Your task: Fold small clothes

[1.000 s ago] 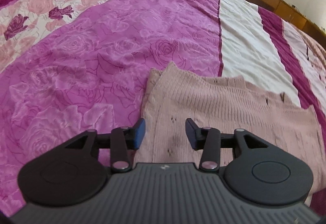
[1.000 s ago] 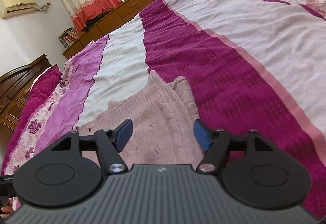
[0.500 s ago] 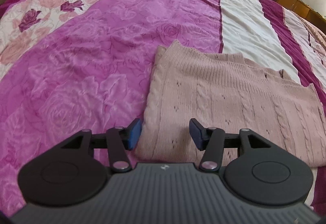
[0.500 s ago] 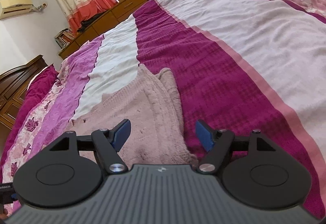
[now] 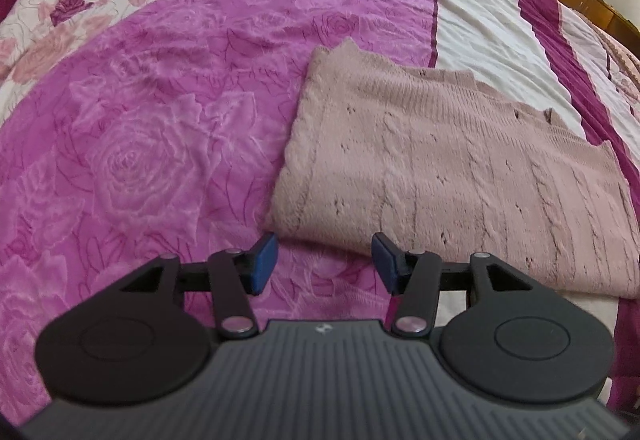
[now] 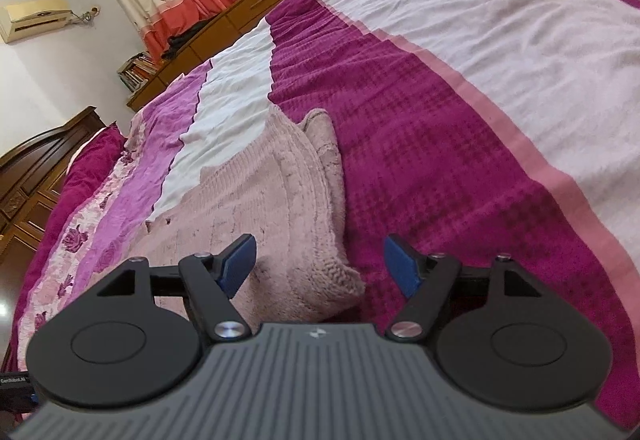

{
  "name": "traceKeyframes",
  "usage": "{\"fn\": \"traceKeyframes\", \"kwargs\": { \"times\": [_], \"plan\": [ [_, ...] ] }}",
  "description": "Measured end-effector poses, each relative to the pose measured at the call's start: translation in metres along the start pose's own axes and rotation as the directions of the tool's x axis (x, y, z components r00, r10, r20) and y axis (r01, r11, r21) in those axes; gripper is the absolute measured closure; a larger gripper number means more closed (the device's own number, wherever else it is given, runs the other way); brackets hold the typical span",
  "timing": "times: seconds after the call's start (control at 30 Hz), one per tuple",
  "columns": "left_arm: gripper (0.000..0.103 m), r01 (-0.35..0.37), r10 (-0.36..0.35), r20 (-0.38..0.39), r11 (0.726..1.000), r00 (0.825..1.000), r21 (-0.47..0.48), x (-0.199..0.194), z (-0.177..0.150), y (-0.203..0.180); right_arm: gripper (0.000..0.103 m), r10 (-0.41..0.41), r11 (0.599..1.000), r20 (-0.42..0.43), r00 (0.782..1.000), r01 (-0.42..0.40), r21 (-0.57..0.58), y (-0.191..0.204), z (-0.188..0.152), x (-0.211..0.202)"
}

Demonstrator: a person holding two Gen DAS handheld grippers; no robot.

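A pink sweater (image 5: 460, 176) is lying folded on the bed (image 5: 160, 100). The left hand-held gripper (image 5: 324, 264) and right hand-held gripper (image 6: 320, 264) are hovering wide open, holding nothing.

Spread gripper (image 5: 324, 262) beside folded sweater (image 5: 460, 176)

Bare bedspread (image 5: 140, 160) left of the folded sweater (image 5: 460, 176), bare spread right of it, only the sweater ahead

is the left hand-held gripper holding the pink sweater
No, the left hand-held gripper is open, with the pink sweater lying flat just beyond its fingertips.
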State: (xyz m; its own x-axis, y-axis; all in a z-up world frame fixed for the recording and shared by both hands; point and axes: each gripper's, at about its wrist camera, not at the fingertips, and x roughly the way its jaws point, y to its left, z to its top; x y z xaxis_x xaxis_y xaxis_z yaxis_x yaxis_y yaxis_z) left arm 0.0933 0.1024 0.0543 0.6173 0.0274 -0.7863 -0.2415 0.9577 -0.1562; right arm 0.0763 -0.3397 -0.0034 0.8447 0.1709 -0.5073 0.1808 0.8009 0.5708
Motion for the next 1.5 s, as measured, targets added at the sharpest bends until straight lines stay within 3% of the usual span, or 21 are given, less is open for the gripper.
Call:
{"fn": "traceKeyframes", "kwargs": {
  "times": [0.5, 0.67, 0.9, 1.27, 1.5],
  "plan": [
    [0.049, -0.008, 0.008, -0.018, 1.000, 1.000, 0.025, 0.003, -0.009, -0.008, 0.011, 0.072, 0.997, -0.041, 0.997, -0.071, 0.020, -0.005, 0.002, 0.008],
    [0.049, -0.010, 0.011, -0.025, 0.999, 1.000, 0.039, 0.004, -0.011, -0.012, 0.010, 0.124, 0.986, -0.037, 0.992, -0.120, 0.113, -0.017, 0.005, 0.007],
    [0.049, -0.014, 0.016, -0.033, 0.998, 0.999, 0.058, 0.006, -0.012, -0.017, 0.007, 0.125, 0.991, -0.048, 0.991, -0.123, 0.057, -0.010, 0.004, 0.008],
    [0.049, -0.043, 0.046, -0.042, 0.996, 0.998, 0.076, 0.009, -0.013, -0.023, 0.007, 0.210, 0.975, -0.079, 0.974, -0.204, 0.084, -0.006, 0.014, 0.026],
    [0.049, -0.058, 0.062, -0.044, 0.994, 0.997, 0.097, 0.011, -0.015, -0.026, 0.008, 0.214, 0.975, -0.086, 0.973, -0.208, 0.073, 0.004, 0.016, 0.039]
  ]
}}
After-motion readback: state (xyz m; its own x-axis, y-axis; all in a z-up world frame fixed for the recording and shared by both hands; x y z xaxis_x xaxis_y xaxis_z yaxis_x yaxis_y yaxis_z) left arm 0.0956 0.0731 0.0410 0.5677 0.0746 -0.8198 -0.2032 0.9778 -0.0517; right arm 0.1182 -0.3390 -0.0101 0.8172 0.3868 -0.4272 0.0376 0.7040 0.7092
